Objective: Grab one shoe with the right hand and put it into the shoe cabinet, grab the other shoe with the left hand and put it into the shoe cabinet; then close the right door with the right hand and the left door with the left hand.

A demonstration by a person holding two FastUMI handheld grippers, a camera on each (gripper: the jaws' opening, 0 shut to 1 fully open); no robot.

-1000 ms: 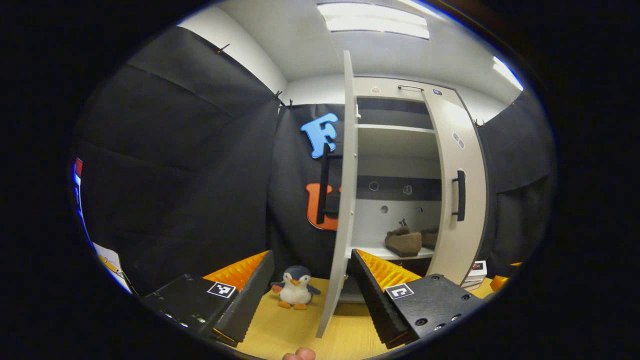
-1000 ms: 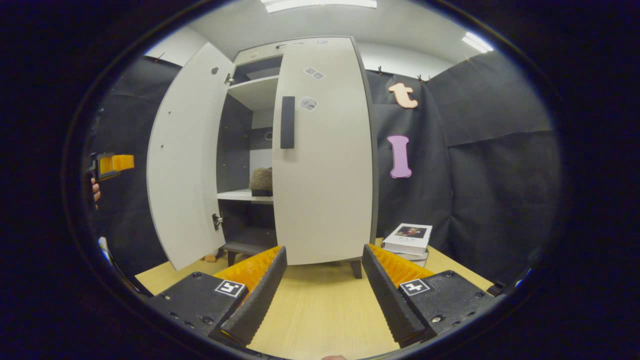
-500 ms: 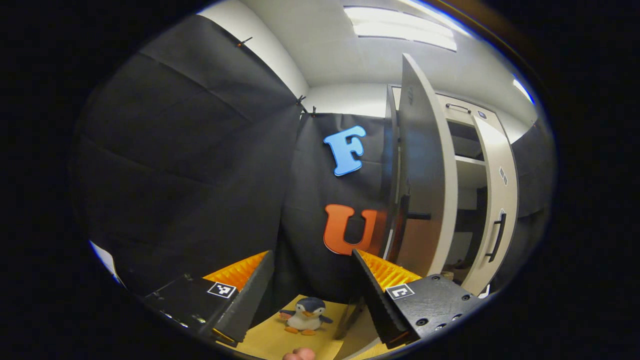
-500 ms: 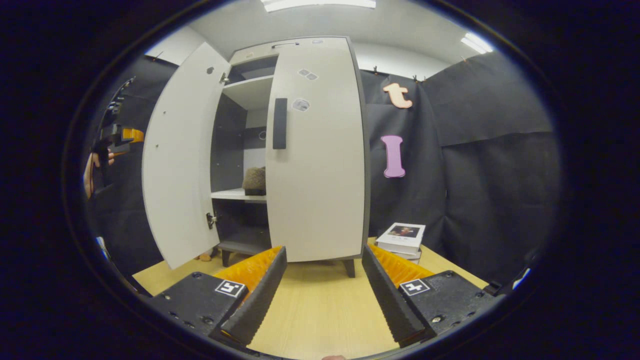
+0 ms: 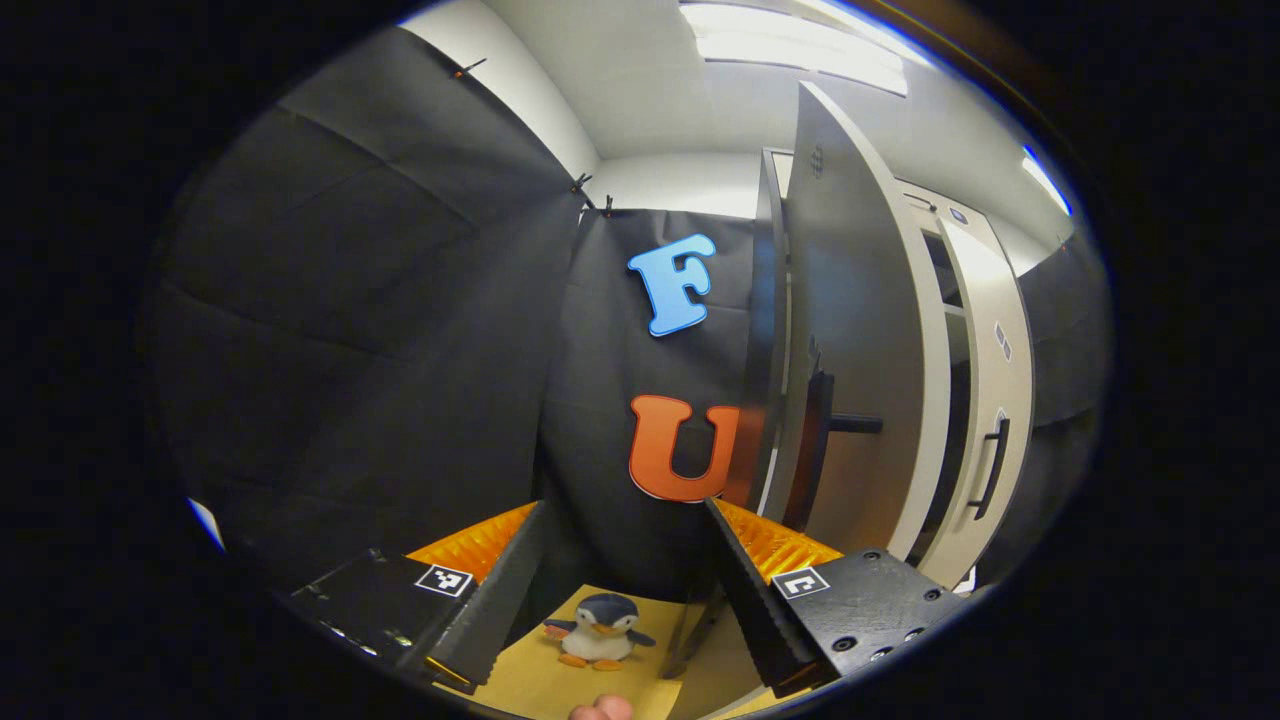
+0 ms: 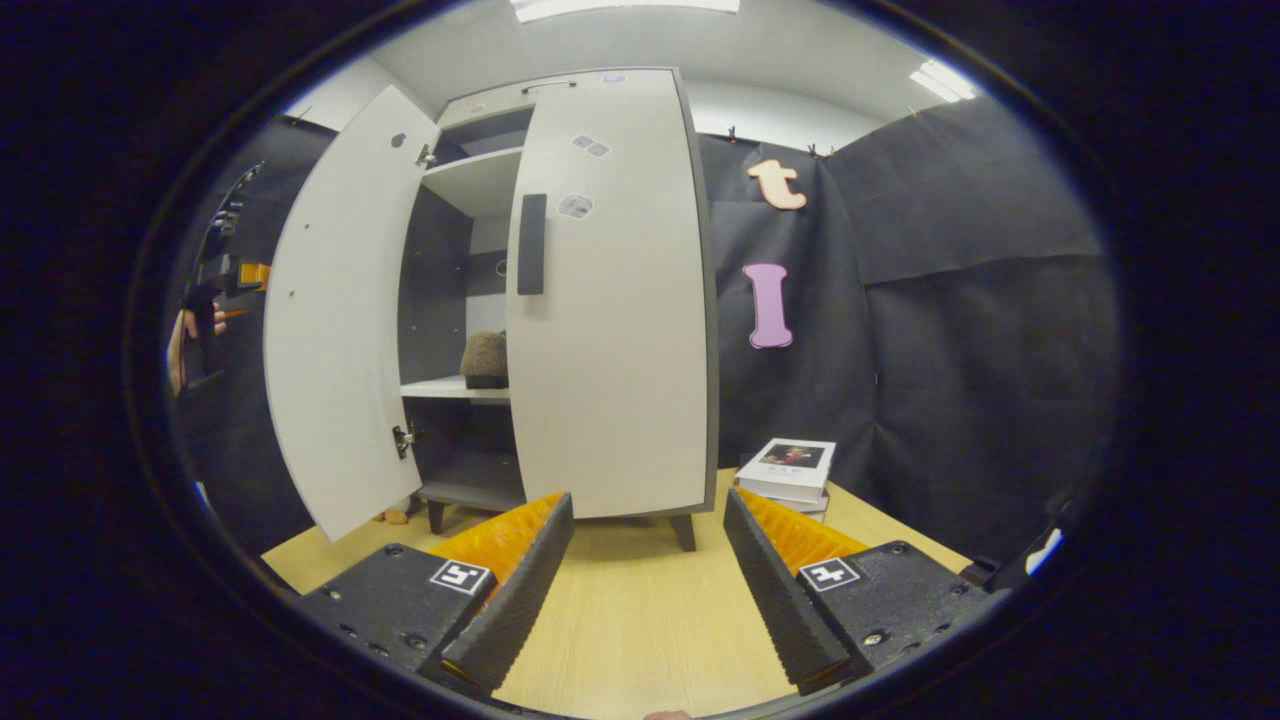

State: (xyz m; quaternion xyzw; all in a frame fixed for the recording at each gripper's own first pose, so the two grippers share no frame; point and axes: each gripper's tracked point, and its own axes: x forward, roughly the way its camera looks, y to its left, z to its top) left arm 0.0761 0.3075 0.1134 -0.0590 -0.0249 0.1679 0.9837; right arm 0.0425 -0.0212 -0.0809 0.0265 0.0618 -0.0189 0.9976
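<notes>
Wooden tabletop lies under the right hand-held gripper, spread wide and grasping nothing.

One shoe cabinet with two doors, one visible shoe, one toy penguin, two stacked books.

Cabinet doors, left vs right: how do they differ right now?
The right door is shut flush against the cabinet; the left door stands swung wide open. The right door shows its outer face with a dark handle; the left door shows its bare inner face. Both are pale, tall panels.
</notes>
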